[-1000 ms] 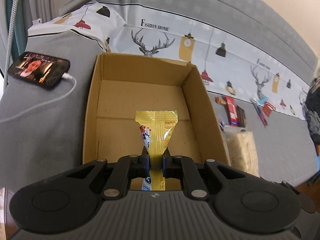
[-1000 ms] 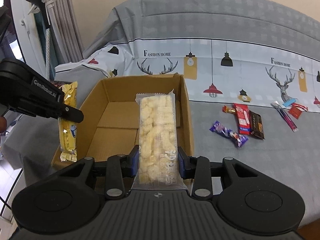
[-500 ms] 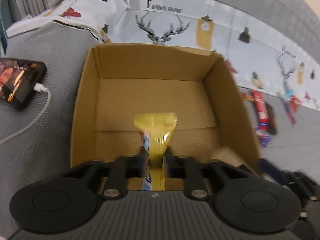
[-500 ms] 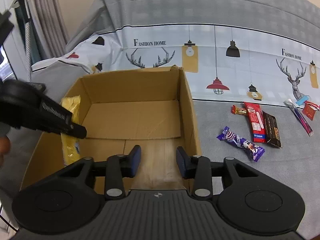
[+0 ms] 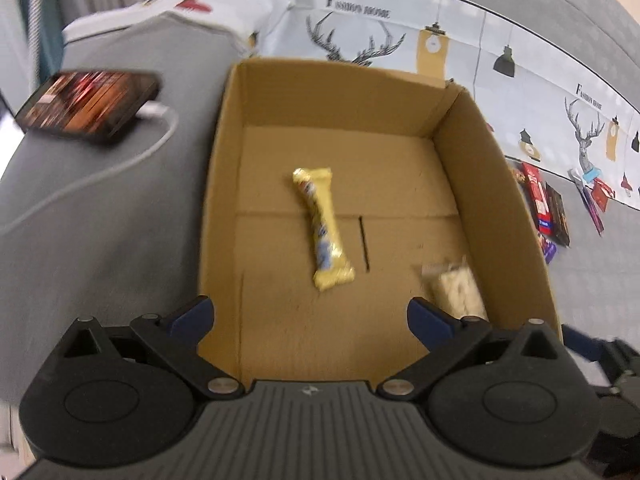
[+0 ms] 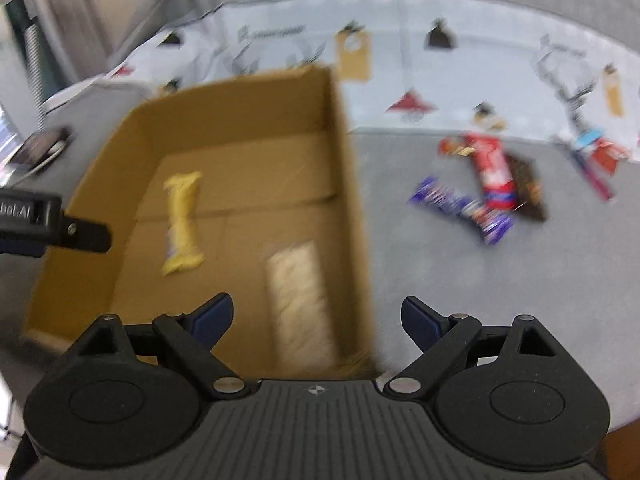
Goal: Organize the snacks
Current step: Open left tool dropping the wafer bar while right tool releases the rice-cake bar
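Now that both jaws are wide and hold nothing, two snacks lie in the box [image 5: 224, 184]. Next, reach your right gripper [image 6: 318, 314] to the purple bar [image 6: 460, 206].

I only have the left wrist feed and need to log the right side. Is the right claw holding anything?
Observer: No. The right claw is wide open and empty, above the near right corner of the cardboard box.
Operator: And the pale pack that is half hidden in my view?
Observer: The pale snack pack lies flat on the box floor, lengthwise along the right wall.
Operator: Anything left outside?
Observer: Yes. A purple-wrapped bar lies on the grey cover to the right of the box, beside a red-wrapped bar.
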A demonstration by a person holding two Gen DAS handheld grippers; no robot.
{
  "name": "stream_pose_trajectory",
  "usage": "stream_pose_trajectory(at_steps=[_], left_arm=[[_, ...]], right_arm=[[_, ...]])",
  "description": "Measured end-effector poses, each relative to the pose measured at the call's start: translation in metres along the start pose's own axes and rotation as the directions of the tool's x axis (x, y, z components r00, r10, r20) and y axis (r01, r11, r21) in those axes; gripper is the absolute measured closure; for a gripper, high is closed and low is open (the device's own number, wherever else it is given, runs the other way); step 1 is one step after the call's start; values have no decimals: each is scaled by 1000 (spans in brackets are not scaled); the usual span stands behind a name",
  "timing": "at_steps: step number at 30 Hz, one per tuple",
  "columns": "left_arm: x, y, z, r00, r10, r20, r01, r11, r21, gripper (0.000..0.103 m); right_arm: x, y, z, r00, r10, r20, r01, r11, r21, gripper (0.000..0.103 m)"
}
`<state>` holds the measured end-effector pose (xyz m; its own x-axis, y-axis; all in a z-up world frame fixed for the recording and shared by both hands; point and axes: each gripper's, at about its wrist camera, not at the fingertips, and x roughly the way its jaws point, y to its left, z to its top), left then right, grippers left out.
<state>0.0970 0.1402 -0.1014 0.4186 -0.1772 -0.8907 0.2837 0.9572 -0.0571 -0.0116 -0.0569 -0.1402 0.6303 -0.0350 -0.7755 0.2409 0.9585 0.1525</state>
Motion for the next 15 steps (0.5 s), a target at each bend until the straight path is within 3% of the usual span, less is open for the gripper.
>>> stream_pose_trajectory(at_steps=[8,15], left_arm=[[-39,17,-24,999,17,40,-17,1000,-14,0],[-64,18,-35,998,5,69,-2,999,-34,0]], right_arm=[[-15,42,-16,1000,-14,20,15,998,-59,6],[-17,26,-24,1000,8,-25,-9,1000,-19,6]])
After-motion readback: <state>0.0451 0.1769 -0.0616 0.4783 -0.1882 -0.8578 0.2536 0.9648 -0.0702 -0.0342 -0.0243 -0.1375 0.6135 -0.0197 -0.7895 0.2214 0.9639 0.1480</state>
